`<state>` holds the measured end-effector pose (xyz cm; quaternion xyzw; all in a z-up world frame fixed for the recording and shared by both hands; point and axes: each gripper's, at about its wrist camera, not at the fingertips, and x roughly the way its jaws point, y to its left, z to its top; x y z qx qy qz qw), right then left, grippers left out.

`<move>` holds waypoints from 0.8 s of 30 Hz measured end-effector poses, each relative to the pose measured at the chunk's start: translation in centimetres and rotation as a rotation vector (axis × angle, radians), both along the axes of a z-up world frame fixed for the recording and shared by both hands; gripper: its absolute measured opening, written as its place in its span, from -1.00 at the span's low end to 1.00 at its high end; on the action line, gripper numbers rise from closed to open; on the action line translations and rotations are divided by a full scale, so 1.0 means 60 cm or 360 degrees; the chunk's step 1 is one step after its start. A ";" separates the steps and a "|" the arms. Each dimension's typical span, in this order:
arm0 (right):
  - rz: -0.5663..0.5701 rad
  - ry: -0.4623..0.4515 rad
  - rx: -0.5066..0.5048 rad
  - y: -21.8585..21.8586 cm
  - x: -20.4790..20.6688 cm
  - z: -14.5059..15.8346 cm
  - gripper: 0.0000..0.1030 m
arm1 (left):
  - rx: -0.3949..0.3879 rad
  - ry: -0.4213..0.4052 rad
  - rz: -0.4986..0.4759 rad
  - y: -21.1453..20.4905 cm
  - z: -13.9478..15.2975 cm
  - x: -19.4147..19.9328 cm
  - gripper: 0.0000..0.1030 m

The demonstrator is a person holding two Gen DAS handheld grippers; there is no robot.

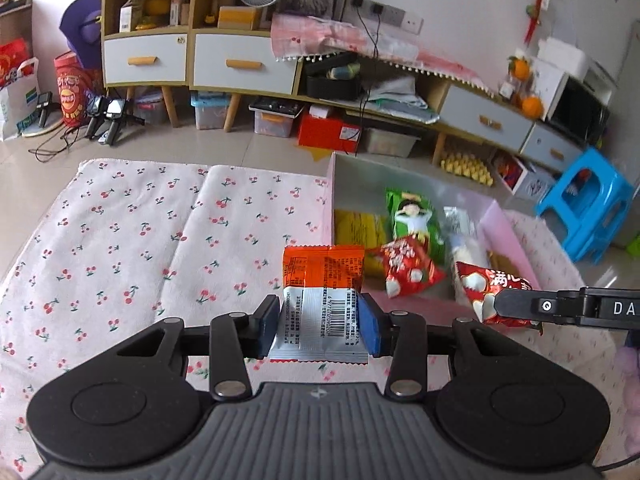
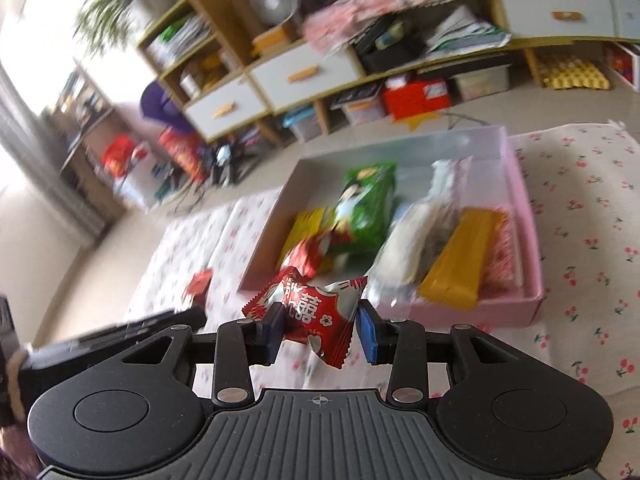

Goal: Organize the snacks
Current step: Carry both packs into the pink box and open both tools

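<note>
Pink box (image 2: 534, 236): we log a shallow, open-topped rectangular tray with pale pink walls, resting on the cherry-print cloth (image 1: 132, 232)
Box contents: a green snack bag (image 2: 366, 208) with a cartoon figure, a yellow packet (image 1: 358, 226) along the left wall, a red-and-white sweet (image 1: 404, 266) on top near the front, a white crinkled pack (image 2: 412, 236), an orange-yellow flat pack (image 2: 460, 260) leaning at the near right – all loosely piled
Cloth: soft, quilted-looking, white with small red cherries, creased down the middle
Left gripper (image 1: 320, 322): we find its blue pads pressed on both sides of an orange-and-silver sachet (image 1: 324, 280), jaws narrowed to the sachet's width
Sachet: flat foil, barcode panel facing up, orange end pointing away, lifted above the cloth just left of the box
Right gripper (image 2: 320, 330): its pads pinch a red foil candy (image 2: 310, 308) – jaws nearly closed on it
Candy: crinkly wrapper with white characters and serrated ends, held in front of the box's near wall; we cannot tell whether it is over the rim
</note>
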<state>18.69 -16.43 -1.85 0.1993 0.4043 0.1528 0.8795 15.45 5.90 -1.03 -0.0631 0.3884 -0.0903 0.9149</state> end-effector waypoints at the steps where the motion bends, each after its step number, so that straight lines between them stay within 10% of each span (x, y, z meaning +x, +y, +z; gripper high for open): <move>1: -0.0024 -0.0004 0.0005 -0.004 0.004 -0.001 -0.27 | -0.0017 0.0001 0.0012 -0.003 -0.001 0.006 -0.24; 24: -0.0154 0.0012 0.0026 -0.026 0.052 -0.045 -0.04 | -0.0178 0.0034 -0.0049 -0.062 -0.028 0.157 -0.20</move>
